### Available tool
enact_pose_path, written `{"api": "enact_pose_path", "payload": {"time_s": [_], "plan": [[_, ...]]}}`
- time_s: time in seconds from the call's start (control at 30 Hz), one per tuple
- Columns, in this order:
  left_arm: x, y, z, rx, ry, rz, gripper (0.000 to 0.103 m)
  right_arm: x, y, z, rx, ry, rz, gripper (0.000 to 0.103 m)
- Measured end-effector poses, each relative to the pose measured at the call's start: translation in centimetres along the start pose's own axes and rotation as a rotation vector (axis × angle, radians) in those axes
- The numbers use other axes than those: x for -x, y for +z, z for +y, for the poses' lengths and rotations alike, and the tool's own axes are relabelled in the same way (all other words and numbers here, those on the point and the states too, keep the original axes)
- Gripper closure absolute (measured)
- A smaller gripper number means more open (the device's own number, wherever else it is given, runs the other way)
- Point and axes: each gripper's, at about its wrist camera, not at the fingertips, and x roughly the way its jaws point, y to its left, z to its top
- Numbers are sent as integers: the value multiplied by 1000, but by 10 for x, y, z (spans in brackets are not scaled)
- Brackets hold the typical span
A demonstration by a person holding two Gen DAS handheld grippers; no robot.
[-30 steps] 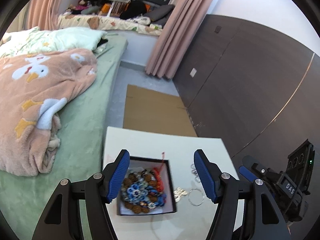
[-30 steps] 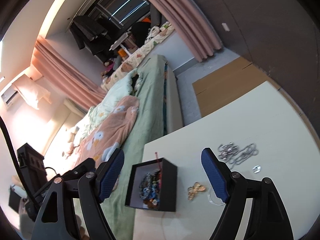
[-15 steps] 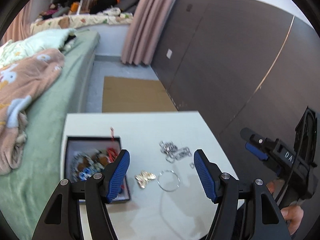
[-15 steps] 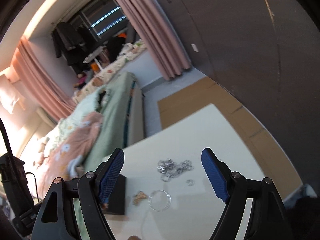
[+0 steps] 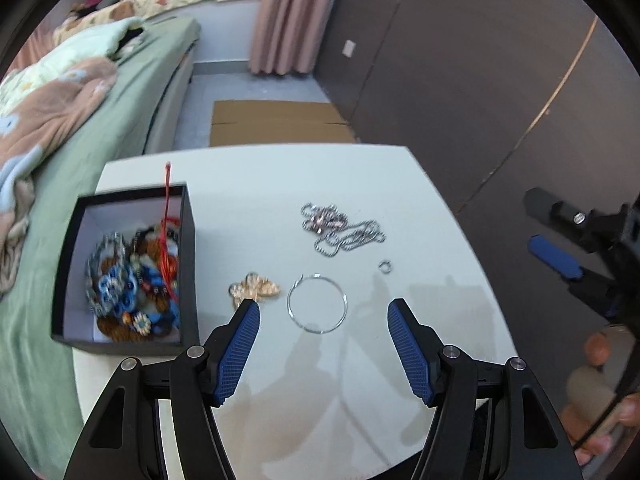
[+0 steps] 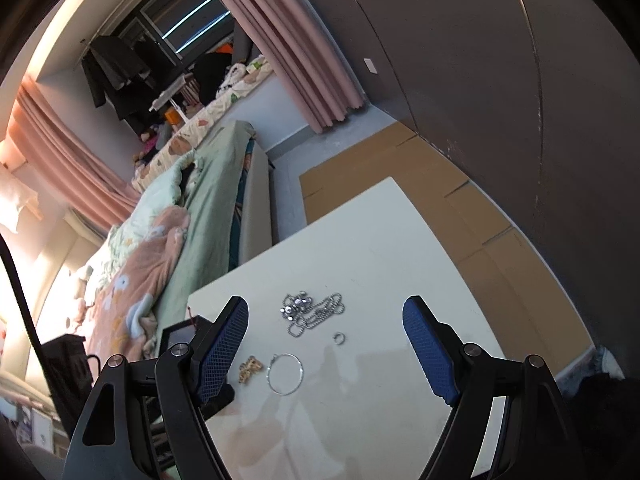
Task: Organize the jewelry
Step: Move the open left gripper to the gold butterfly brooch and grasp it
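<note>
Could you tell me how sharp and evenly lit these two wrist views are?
Left wrist: the black box and its beads look smeared, the thin bangle sharper, with soft shadows on the white table. Right wrist: crisp, strong glare at the left edge, heavy fisheye bending.

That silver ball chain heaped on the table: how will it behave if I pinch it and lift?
The ball chain lies in loose tangled loops, so it is probably limp and would dangle in strands. Its fine beaded links look smooth, so it may slip from the pads. It looks light; a push would likely smear the heap across the white table.
</note>
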Motion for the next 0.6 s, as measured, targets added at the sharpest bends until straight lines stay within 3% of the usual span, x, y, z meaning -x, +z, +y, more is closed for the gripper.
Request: {"api": "enact_pose_path", "payload": {"time_s": [0.3, 0.6], "plan": [[-28, -8, 22, 60, 95, -16, 35, -3, -3, -12, -25, -23, 30, 23], [-39, -1, 40, 45, 164, -28, 38, -11, -5, -9, -4, -41, 66, 23]]}}
